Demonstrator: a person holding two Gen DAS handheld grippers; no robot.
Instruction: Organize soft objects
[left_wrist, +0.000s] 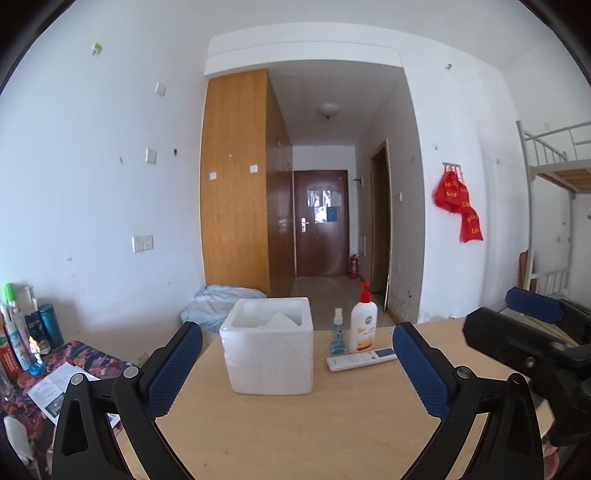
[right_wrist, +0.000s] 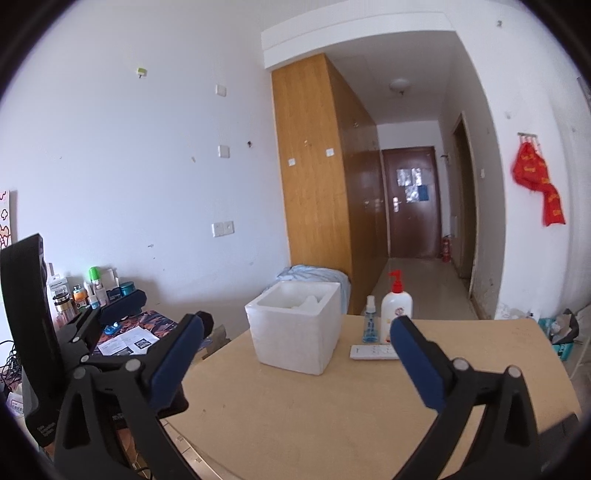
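A white foam box (left_wrist: 267, 350) stands on the tan wooden table (left_wrist: 295, 435), with crumpled white soft material (left_wrist: 279, 319) inside it. It also shows in the right wrist view (right_wrist: 295, 326). My left gripper (left_wrist: 297, 354) is open and empty, held above the table's near edge, short of the box. My right gripper (right_wrist: 295, 345) is open and empty, to the right of the left one, also short of the box. The right gripper shows at the right edge of the left wrist view (left_wrist: 532, 332).
A small blue spray bottle (left_wrist: 337, 332), a white pump bottle with a red top (left_wrist: 364, 321) and a white remote (left_wrist: 362, 359) sit right of the box. A cluttered side table (left_wrist: 33, 354) with bottles stands at left. A blue bedding bundle (left_wrist: 218, 301) lies behind.
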